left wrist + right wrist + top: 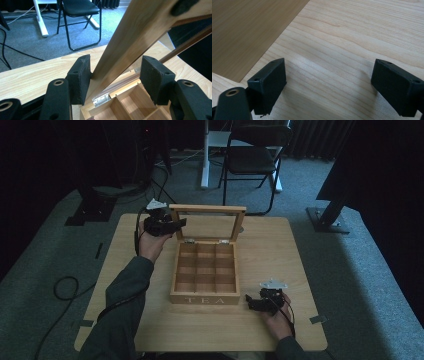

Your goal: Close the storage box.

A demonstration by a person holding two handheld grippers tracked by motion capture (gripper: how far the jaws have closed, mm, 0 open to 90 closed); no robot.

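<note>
Lid (130,42) sits between the left hand-held gripper's (116,77) spread jaws; right hand-held gripper (329,85) released.

A light wooden tea box (204,297) marked "TEA" sits mid-surface, its 9 compartments empty, its glass-paned wooden lid (209,223) standing open, near upright.

Dim room, grey carpet (360,270), black folding chair (252,155), dark curtains (320,137)

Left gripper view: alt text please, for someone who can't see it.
The left hand-held gripper straddles the raised lid's wooden frame of a tea box, jaws open, one pad touching it. Hinge, empty compartments below; a chair beyond the table.
</note>
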